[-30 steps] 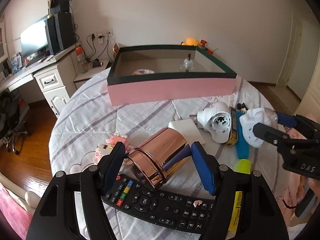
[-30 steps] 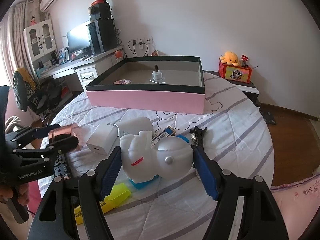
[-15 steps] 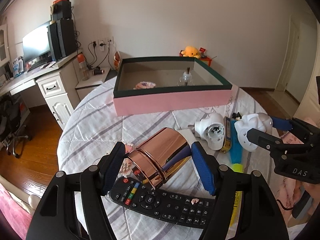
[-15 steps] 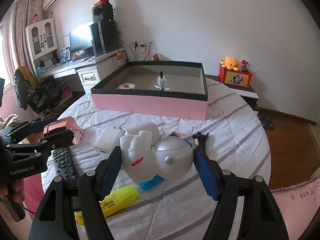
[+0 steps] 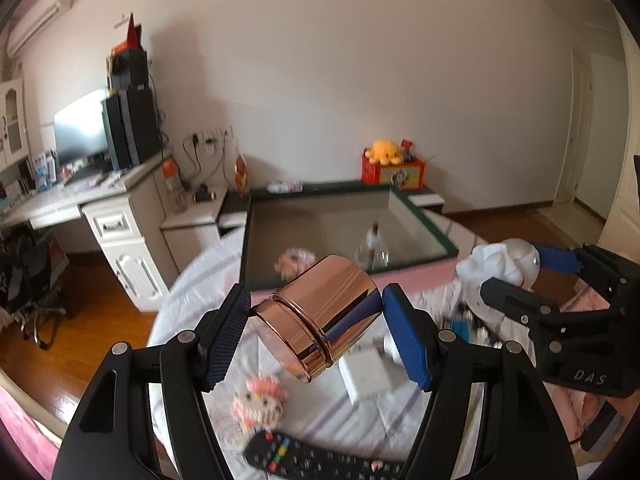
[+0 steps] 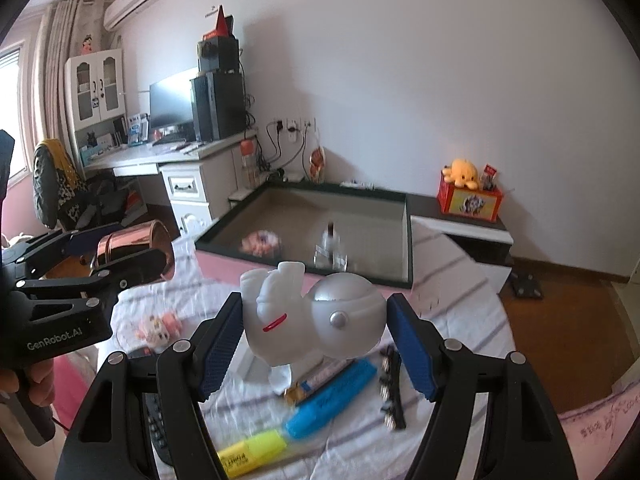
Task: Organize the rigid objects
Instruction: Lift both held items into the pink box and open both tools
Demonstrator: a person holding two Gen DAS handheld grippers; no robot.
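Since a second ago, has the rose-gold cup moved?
Yes. The rose-gold cup, held in the left gripper, has gone up: the remote it sat against now lies far below, and it overlaps the pink box.

The black remote control point(image 5: 320, 460) at the striped tablecloth's near edge was cut off by the frame bottom. Inside the pink-sided box point(image 6: 304, 236), a small clear bottle point(image 6: 330, 248) was blurred.
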